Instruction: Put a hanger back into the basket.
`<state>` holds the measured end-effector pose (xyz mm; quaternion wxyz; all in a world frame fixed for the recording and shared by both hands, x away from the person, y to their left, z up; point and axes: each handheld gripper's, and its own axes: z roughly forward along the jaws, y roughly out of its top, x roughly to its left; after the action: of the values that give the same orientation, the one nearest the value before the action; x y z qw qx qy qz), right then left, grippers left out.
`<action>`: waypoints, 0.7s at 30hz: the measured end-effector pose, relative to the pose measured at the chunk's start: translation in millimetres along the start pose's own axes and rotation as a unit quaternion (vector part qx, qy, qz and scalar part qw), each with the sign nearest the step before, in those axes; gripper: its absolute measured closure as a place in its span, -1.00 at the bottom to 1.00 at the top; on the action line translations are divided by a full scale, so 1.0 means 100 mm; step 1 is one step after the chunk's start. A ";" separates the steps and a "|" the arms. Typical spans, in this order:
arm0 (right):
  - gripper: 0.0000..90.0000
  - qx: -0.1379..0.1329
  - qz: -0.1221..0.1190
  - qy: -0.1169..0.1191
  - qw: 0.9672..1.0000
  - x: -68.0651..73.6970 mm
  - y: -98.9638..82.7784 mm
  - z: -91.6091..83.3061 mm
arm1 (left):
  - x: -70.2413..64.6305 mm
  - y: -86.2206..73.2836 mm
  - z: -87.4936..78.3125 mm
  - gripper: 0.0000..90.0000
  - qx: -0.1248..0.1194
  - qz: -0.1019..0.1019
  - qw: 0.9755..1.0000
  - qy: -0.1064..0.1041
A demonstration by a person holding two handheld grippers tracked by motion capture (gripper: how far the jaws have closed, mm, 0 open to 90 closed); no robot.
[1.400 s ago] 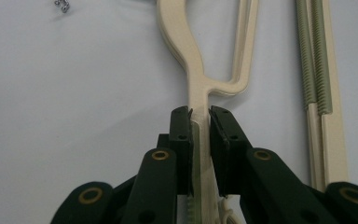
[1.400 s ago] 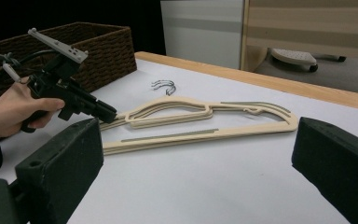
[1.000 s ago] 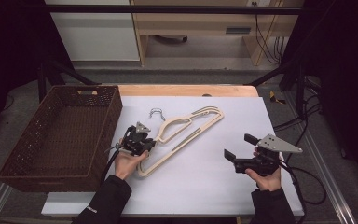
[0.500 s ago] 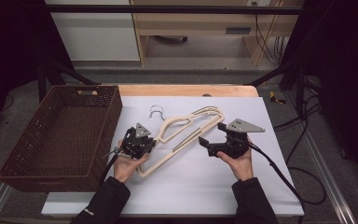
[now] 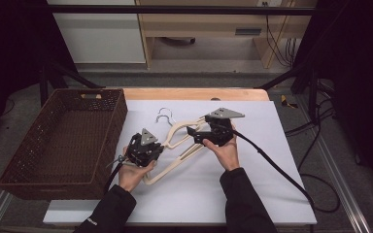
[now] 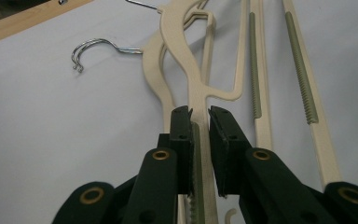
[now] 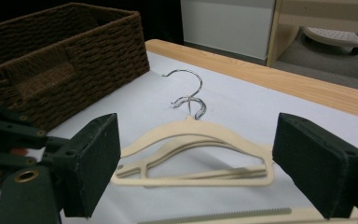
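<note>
Wicker basket sits just left of the left tool, well clear of its tips. That left tool is pinching a cream hanger by one thin arm — its pads press the strip from both sides. More hangers lie stacked on the white worktop, running from the left tool up toward the right one, their wire hooks curling just beyond both tools. Farther right, the right tool hangs over the hangers' upper end; its jaws, which have just been closing, stand spread wide with the hangers and hooks lying ahead of them — nothing touches its pads.
</note>
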<state>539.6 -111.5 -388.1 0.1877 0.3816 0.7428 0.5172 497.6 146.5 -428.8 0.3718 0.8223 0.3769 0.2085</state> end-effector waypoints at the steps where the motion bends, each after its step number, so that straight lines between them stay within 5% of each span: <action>1: -0.63 0.001 0.007 -0.001 1.000 0.00 0.01 0.04 | -0.01 0.00 0.00 0.77 0.000 0.001 1.000 0.001; 8: -0.55 0.006 0.013 -0.012 1.000 -0.03 0.05 0.36 | -0.02 0.01 -0.01 0.77 -0.003 0.005 1.000 0.004; 21: -0.29 0.056 0.005 -0.014 0.998 -0.04 0.05 0.85 | -0.06 0.02 -0.05 0.77 -0.007 0.011 1.000 0.010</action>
<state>600.6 -60.5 -417.6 0.1740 0.4023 0.7661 0.4701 491.6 142.9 -424.2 0.3715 0.8218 0.3698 0.2232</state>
